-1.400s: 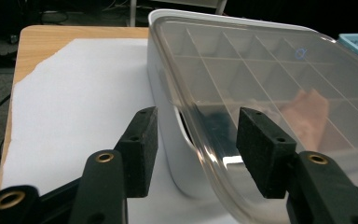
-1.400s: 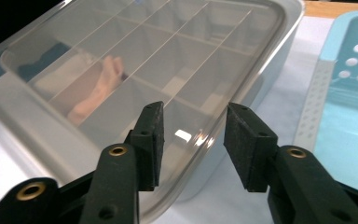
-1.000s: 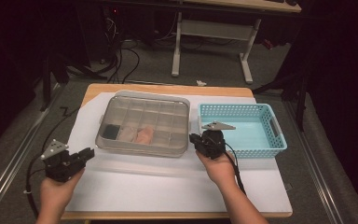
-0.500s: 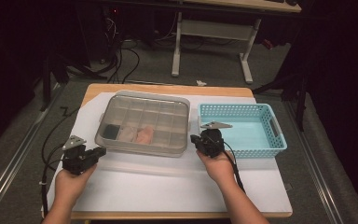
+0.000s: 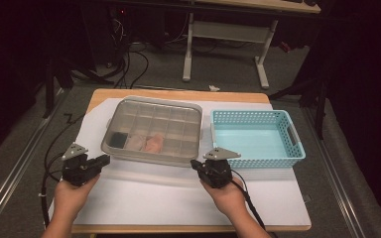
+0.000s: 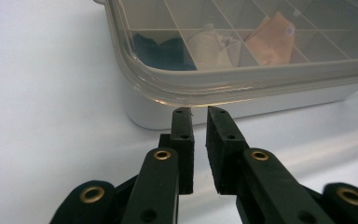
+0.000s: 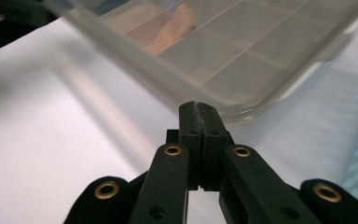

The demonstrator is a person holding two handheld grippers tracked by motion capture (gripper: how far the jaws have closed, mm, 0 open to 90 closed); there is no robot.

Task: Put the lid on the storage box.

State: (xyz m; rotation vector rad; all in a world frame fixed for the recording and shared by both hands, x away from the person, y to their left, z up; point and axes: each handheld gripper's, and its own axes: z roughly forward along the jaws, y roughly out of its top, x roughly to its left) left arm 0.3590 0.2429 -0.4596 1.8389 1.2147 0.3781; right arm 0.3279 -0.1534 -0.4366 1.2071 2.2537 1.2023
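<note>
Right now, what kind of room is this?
Probably a lab or workshop. A worktable covered in white paper holds a clear divided box and a blue basket, with tangled cables and a desk frame behind.

The compartment box (image 5: 154, 130) looks like translucent grey plastic, its clear lid (image 6: 242, 51) smooth and glossy, catching a bright streak of light along the rim. Inside lie soft cloth pieces: a dark one (image 6: 161, 49), a ribbed cream one (image 6: 209, 44) and a peach one (image 6: 272, 39). The basket (image 5: 255, 138) is light blue perforated plastic with a dull sheen. The table (image 5: 178, 94) shows a wooden edge under a matt white sheet (image 5: 144, 193), paper-like and smooth. The left gripper (image 6: 199, 116) and right gripper (image 7: 199, 109) are matt black plastic with brass-coloured metal rivets.
</note>
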